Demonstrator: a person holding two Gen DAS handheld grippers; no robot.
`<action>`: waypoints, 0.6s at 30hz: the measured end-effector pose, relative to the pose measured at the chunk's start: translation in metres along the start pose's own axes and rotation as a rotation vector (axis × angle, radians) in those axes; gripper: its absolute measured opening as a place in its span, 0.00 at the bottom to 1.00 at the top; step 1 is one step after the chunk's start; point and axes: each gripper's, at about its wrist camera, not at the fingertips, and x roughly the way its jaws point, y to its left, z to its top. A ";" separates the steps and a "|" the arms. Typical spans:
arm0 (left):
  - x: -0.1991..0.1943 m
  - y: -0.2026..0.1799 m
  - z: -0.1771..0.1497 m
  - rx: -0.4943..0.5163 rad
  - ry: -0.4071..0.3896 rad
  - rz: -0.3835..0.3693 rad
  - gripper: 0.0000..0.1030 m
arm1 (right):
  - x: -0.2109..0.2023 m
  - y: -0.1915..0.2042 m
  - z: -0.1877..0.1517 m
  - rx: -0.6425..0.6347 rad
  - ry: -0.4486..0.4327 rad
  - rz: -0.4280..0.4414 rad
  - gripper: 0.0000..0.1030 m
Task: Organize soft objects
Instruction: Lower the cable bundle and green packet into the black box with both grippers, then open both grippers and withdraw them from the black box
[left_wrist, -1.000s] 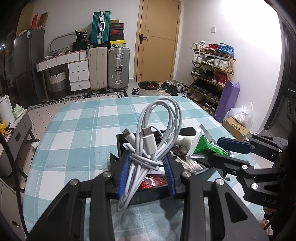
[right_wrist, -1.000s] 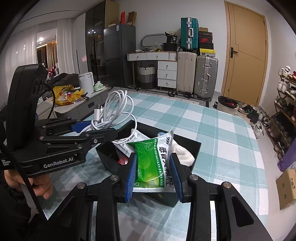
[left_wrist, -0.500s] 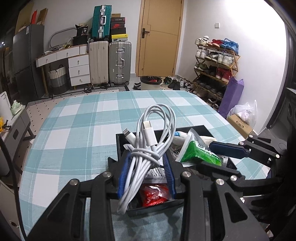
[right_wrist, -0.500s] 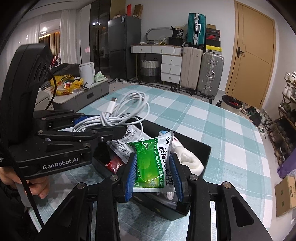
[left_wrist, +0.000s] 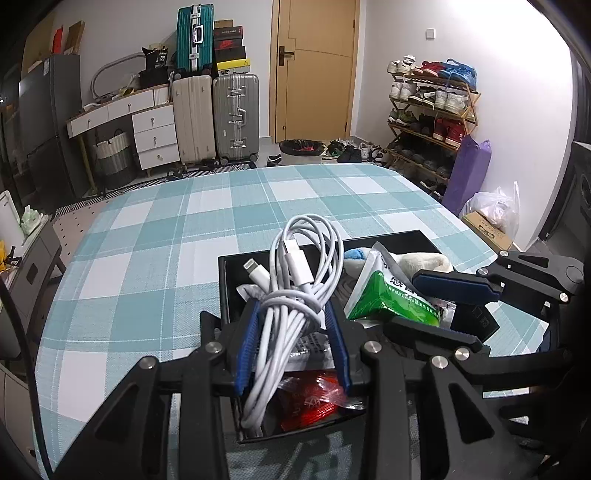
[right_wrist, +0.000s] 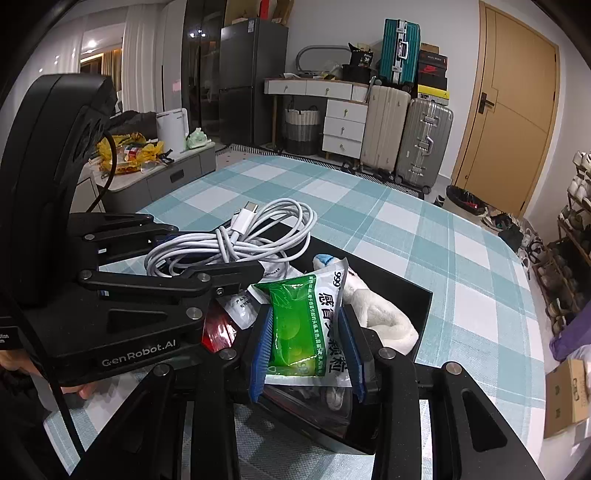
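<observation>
Lowering cable bundle (left_wrist: 295, 295) nearer black tray (left_wrist: 391, 238)

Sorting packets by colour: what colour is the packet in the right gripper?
Green and white packet, clearest in the right wrist view, clamped in the right gripper.

We hold our left gripper (left_wrist: 293, 328) level, its blue pads pinched on a cable (left_wrist: 295, 295). Just to its right, our right gripper (right_wrist: 306, 345) clamps a packet (right_wrist: 306, 325).
</observation>
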 end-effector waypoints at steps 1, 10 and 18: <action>0.000 0.000 0.000 -0.004 0.001 -0.002 0.33 | 0.000 -0.001 -0.001 0.005 -0.004 0.002 0.35; -0.017 0.003 0.000 -0.027 -0.047 -0.013 0.58 | -0.025 -0.008 -0.004 0.037 -0.101 0.024 0.63; -0.047 0.009 -0.005 -0.033 -0.111 0.010 0.85 | -0.056 -0.019 -0.010 0.093 -0.178 -0.024 0.98</action>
